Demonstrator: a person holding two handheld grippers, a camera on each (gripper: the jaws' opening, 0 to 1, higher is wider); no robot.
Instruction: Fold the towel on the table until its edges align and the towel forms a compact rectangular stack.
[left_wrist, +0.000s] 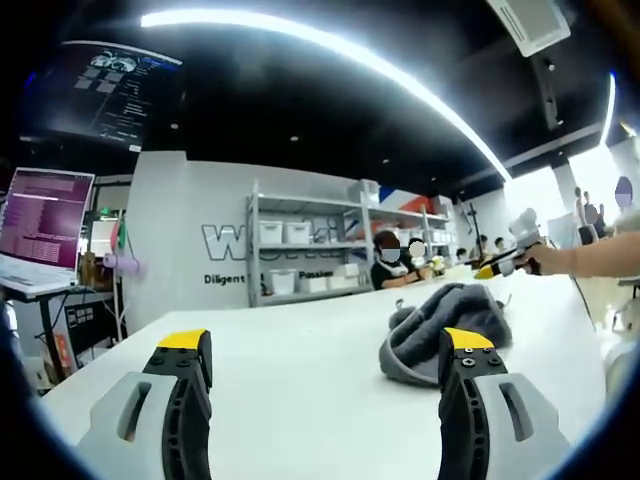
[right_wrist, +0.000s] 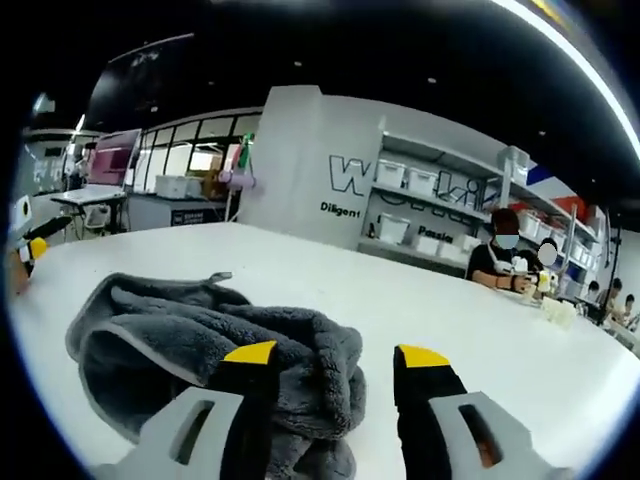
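A grey towel (left_wrist: 452, 318) lies crumpled in a heap on the white table (left_wrist: 290, 340). In the left gripper view, my left gripper (left_wrist: 326, 345) is open wide just above the table, its right jaw in front of the towel's near edge. The right gripper (left_wrist: 508, 264) comes in from the right beyond the towel, held by a person's arm (left_wrist: 590, 255). In the right gripper view, the towel (right_wrist: 190, 335) spreads at lower left. My right gripper (right_wrist: 336, 355) is open, its left jaw over the heap and its right jaw over bare table. The left gripper (right_wrist: 28, 248) peeks in at the left edge.
A person (right_wrist: 500, 262) sits at the table's far side with small items (right_wrist: 555, 305) in front of them. Shelves with white bins (left_wrist: 300, 250) line the back wall. A monitor on a stand (left_wrist: 45, 225) is off the table's left end.
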